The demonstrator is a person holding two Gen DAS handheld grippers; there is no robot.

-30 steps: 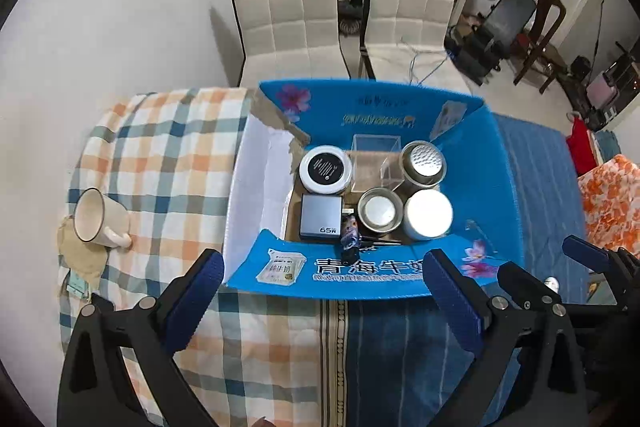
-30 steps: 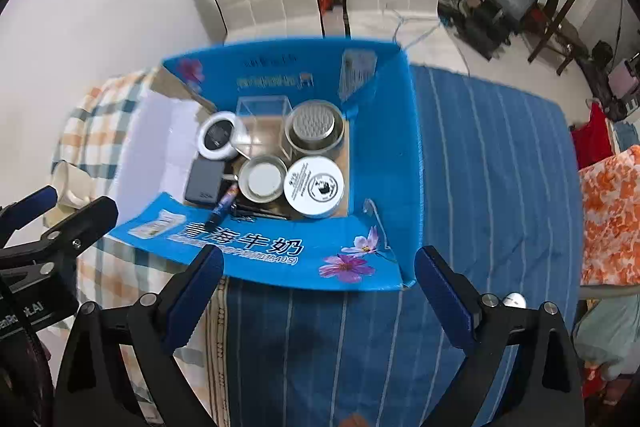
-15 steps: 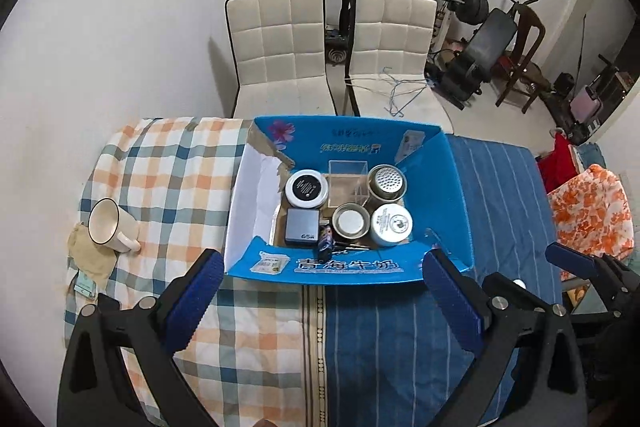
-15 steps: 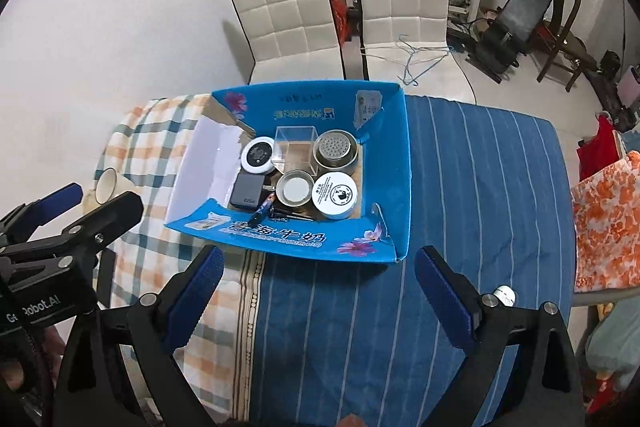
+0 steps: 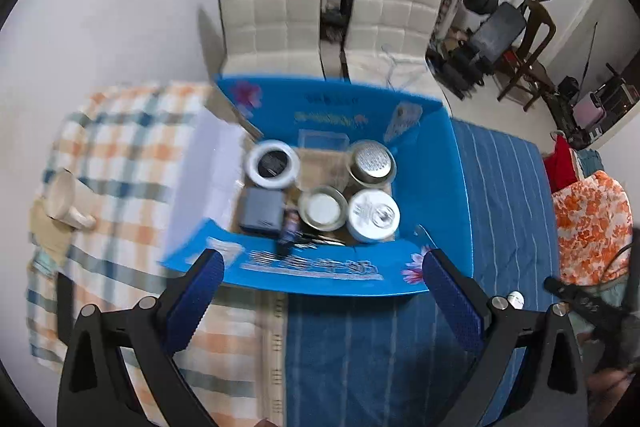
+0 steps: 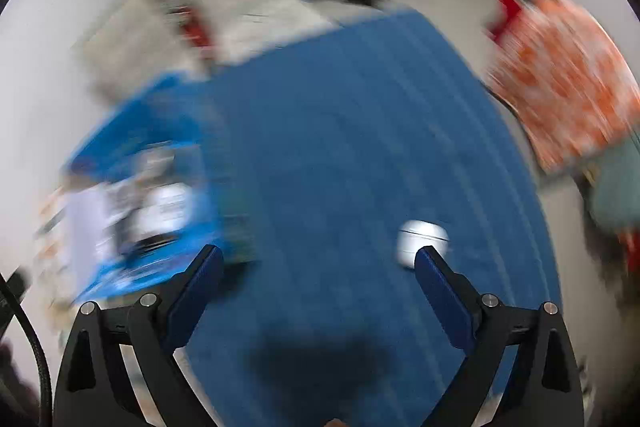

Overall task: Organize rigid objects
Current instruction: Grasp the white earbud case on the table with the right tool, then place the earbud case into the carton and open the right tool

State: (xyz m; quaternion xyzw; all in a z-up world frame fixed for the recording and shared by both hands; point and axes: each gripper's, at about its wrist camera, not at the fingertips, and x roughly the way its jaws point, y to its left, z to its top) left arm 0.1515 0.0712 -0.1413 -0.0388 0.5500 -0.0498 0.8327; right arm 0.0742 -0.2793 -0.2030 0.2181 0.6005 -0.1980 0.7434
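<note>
Tins, jars and a dark block are seen packed inside the blue box [image 5: 432, 187], which sits mid-table. The left gripper [image 5: 320, 291] is held wide open and empty near its front flap. The right gripper [image 6: 318, 287], likewise spread and empty, is seen over blue cloth [image 6: 340, 147], a small white object [image 6: 420, 239] just beside its right finger.
</note>
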